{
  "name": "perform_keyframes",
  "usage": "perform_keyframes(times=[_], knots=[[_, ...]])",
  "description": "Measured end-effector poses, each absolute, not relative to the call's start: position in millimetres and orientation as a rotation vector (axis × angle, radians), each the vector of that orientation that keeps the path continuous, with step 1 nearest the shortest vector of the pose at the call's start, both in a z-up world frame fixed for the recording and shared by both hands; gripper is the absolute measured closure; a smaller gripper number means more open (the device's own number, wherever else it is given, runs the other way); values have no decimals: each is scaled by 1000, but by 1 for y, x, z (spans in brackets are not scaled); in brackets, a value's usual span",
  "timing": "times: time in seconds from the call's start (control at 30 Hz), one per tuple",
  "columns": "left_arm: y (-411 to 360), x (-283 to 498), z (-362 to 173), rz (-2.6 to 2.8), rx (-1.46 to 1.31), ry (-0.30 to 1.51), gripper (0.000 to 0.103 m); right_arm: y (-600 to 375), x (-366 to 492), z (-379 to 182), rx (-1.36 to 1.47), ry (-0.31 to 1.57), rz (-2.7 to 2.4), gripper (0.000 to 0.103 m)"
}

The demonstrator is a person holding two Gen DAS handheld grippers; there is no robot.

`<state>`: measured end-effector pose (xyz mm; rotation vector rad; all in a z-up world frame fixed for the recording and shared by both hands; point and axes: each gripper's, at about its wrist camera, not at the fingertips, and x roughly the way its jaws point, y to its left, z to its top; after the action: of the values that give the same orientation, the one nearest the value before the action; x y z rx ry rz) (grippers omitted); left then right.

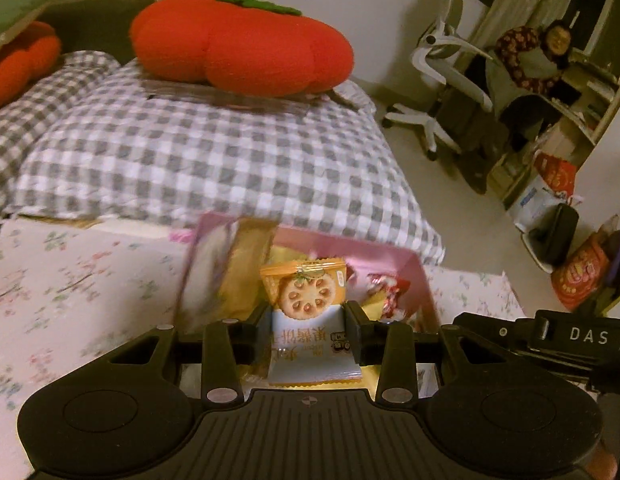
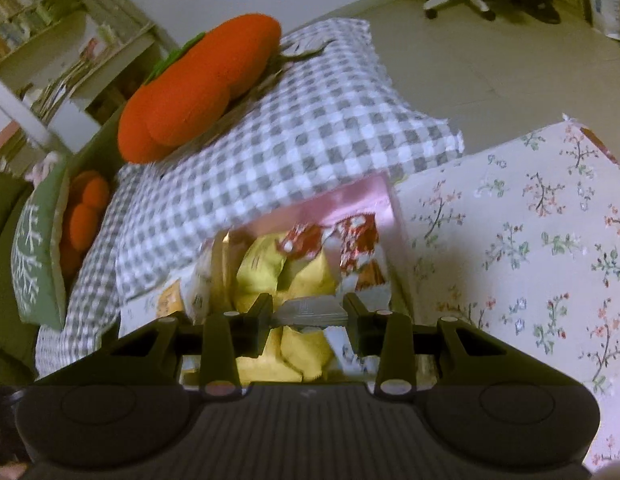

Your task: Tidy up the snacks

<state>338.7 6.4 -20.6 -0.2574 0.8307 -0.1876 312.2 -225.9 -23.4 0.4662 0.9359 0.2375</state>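
In the left wrist view, the left gripper [image 1: 310, 322] has its jaws closed on a biscuit packet [image 1: 307, 312], orange at the top and pale blue below, held upright at bottom centre of the frame above the pink box [image 1: 394, 258] of snacks. I judge the packet light, crinkly and slick, with a brittle biscuit inside; the jaws pinch its lower half across the flat faces, which seems sound so long as the squeeze stays gentle. A taller packet [image 1: 225, 268] leaning at the box's left edge is too blurred to read.

In the right wrist view, the right gripper [image 2: 307, 312] has its jaws closed on a thin silvery wrapper [image 2: 310, 309] at lower centre, seen edge-on, so its print and contents cannot be made out. It looks light and floppy, likely to swing or slip. Below it lie yellow packets [image 2: 301, 276] and red-and-white packets [image 2: 356, 240] in the box, which sits on the floral-clothed desk [image 2: 530, 240]. The gripper bodies hide the box's near wall and floor.
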Motion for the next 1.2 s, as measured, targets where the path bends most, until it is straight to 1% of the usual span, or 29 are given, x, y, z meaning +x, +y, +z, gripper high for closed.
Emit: perform_keyframes(times=[0.23,0.3,0.33,0.37,0.43,0.57,0.67,0.7,0.73,0.9,1.03,1.2], knots=[[-10,368,-37,-182,-237,805,66,-224,335,-30,529,884,225,68],[-8,371,-40,-176,-243,791,64,-222,340,-34,565,868,232,68],[-6,371,-42,-179,-248,791,60,-221,341,-37,583,853,227,68],[-2,371,-43,-184,-253,791,54,-221,342,-39,599,837,227,68],[5,369,-43,-168,-253,785,48,-219,345,-45,614,831,222,68],[22,363,-36,-139,-253,782,48,-215,349,-51,637,816,230,68],[29,356,-30,-123,-217,787,48,-208,349,-50,630,803,237,64],[31,354,-28,-116,-210,788,47,-206,347,-47,616,801,222,56],[33,351,-27,-115,-207,793,47,-205,345,-44,606,792,207,52],[36,332,-19,-112,-200,838,45,-205,332,-18,576,770,225,51],[38,313,-8,-86,-186,854,39,-205,318,0,563,772,229,47],[37,287,5,-57,-156,869,37,-197,296,6,498,838,235,45]])
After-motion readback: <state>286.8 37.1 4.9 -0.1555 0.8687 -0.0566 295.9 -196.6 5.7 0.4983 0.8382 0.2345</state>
